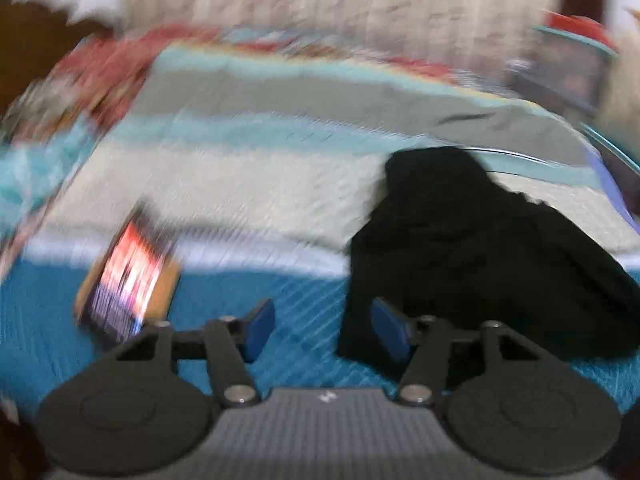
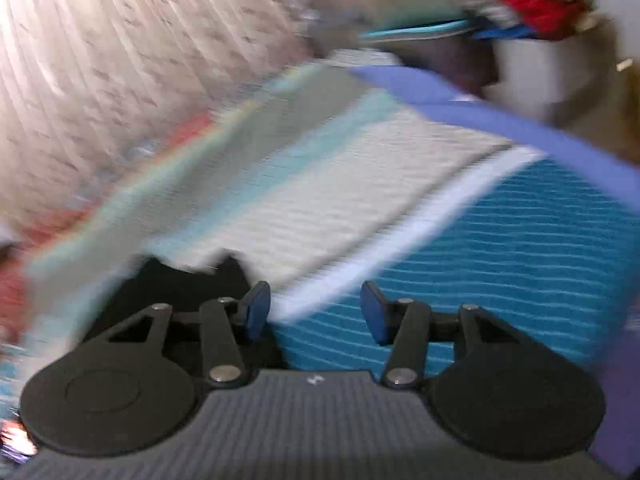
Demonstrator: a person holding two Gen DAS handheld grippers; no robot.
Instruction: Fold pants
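We see one bunched black pants [image 1: 472,252] on the striped teal-and-cream bedspread [image 1: 248,184], ahead-right of our left gripper [image 1: 316,326], seemingly nearer it. In the right view they lie low-left of our right gripper [image 2: 314,312]. Both grippers' jaws stand apart, empty. Blur hides any long axis.

Heavy motion blur in both views, soft even indoor light, fisheye bending, dark corners

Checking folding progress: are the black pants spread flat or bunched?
Bunched: the black pants sit in a rumpled heap on the striped blanket.
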